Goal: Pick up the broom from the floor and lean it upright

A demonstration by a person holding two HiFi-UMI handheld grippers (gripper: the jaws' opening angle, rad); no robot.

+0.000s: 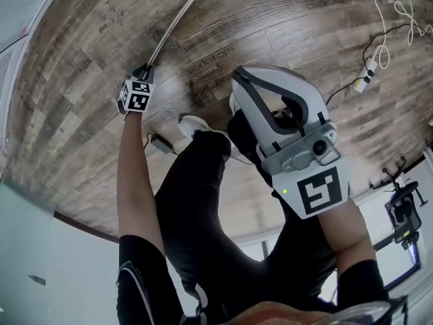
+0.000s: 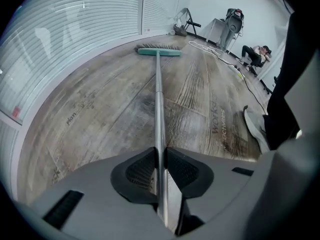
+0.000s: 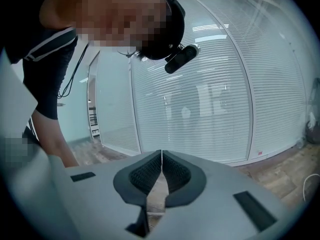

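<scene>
Starting at the left: our left gripper (image 1: 145,72) points steeply down at the floor (image 1: 74,120), which is grey-brown wood-look planks. It's clamped onto the near end of the broom (image 2: 159,84). In the left gripper view both dark ribbed pads (image 2: 142,170) press against the handle (image 2: 159,109), one on each side, so that's a proper grip, not just a hover.

The broom itself is pretty plain. It has a thin, straight, silvery metal handle and a flat teal-green brush head (image 2: 159,51) set crosswise at the far end. The head sits down on the floor near the wall of glass with white blinds (image 2: 75,39). From there the handle runs straight back towards us and ends in the gripper. We honestly can't tell if the held end is off the planks.

Moving right in the head view, there's our dark trouser leg and a white shoe (image 1: 191,124). Then comes the right gripper (image 1: 245,80), up close to the camera and well apart from the broom. Its own view shows the pads (image 3: 150,173) squeezed together with nothing between them. Far right, loose cables (image 1: 379,42) trail across the floor.
</scene>
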